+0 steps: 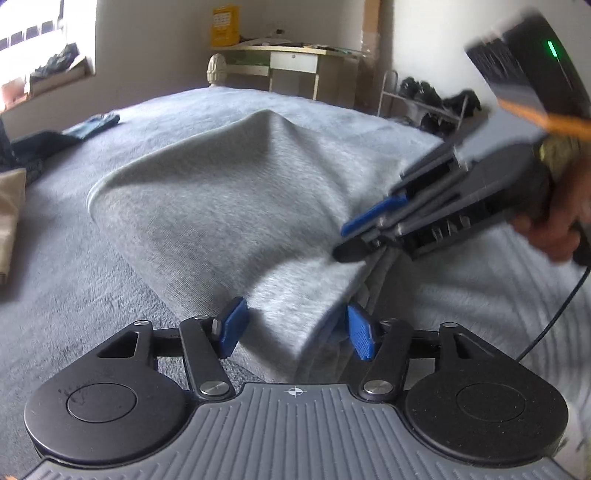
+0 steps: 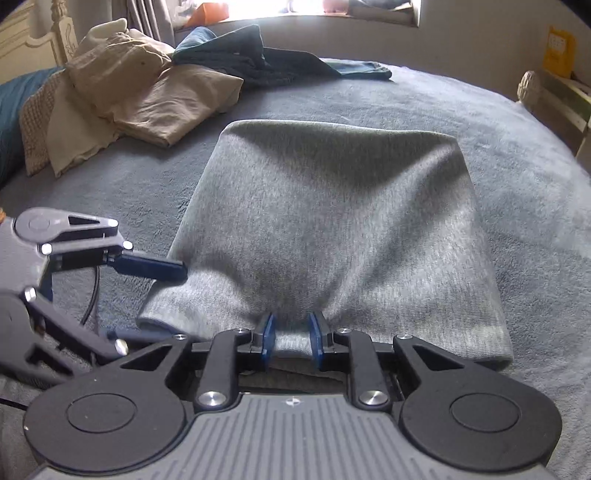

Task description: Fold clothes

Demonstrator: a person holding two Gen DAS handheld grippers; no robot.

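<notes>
- A grey folded garment [image 2: 332,229] lies on the bed [image 2: 517,177], its far fold edge straight and its near edge lifted off the cover and bunched.
- The right hand-held gripper [image 2: 291,338] holds that near edge: a pinch of grey cloth sits between its two blue pads, which stand close together and clamp it.
- In the left wrist view the same right hand-held gripper [image 1: 347,240] comes in from the right, blurred, with its fingertips at the raised hem and a hand [image 1: 561,221] around its handle.
- The left hand-held gripper [image 1: 295,328] has its blue pads well apart; the corner of the grey garment [image 1: 229,206] hangs between them, and neither pad presses on it as far as can be seen.
- From the right wrist view the left hand-held gripper [image 2: 162,302] shows at the left, one dark blue finger lying along the garment's left corner and the other lower, with the cloth edge between.
- The bed is covered with a blue-grey fleecy blanket [image 1: 92,295].
- Toward the headboard lies a heap of beige clothes [image 2: 140,96], with dark blue clothes [image 2: 251,59] just beside it.
- Beyond the bed's foot stand a pale desk [image 1: 295,62] with a yellow box [image 1: 224,26] on it, and a shoe rack [image 1: 424,99] near the wall.
</notes>
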